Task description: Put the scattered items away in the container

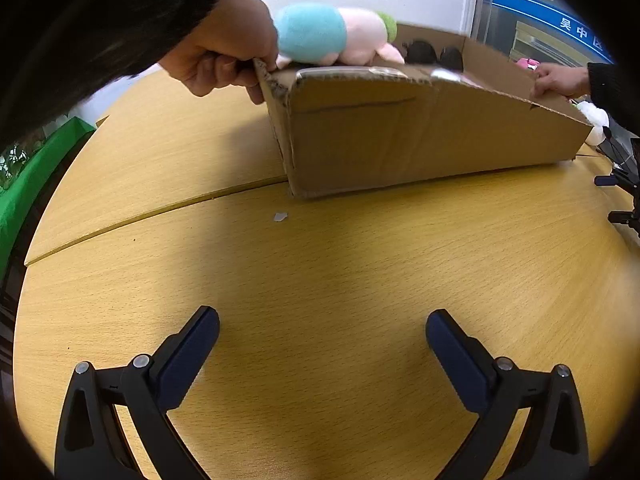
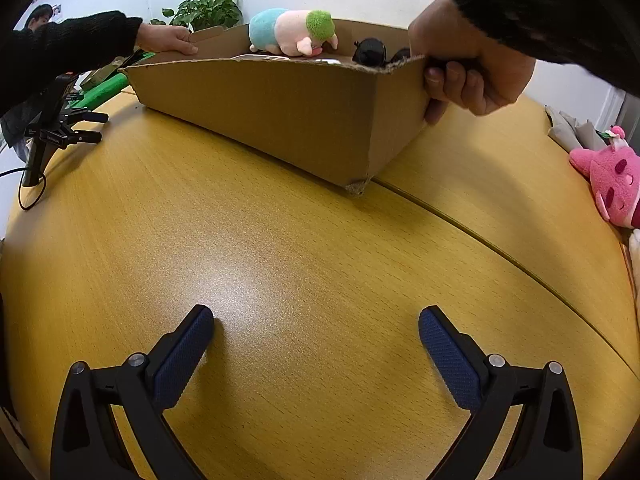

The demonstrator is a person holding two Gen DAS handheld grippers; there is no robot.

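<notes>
A person's 2 hands grip the cardboard box point(image 1: 420, 132) at opposite ends — one hand point(image 1: 224, 52) pinches the torn corner near the left claw's camera, the other hand point(image 1: 560, 80) holds the far rim. The box sits tilted, one long side raised off the wooden table point(image 1: 320, 280), probably so it can be shifted or emptied by hand rather than by the claws. Inside it lies a plush pig point(image 2: 294, 32) with a blue body and green top, resting against the rim, beside a dark object point(image 2: 370, 52) too hidden to identify.

The left claw point(image 1: 322, 326) hangs with its jaws wide apart and nothing between them; the right claw point(image 2: 316, 322) is likewise spread and empty. Both hover low over bare tabletop, well apart from the box.

In front of each claw the table is free, crossed only by a seam and a small paper scrap point(image 1: 280, 216). A pink plush toy point(image 2: 612, 184) lies at the table's right edge — likely something to gather — and a black tripod point(image 2: 52, 128) stands near the left edge, where a reach would need care.
</notes>
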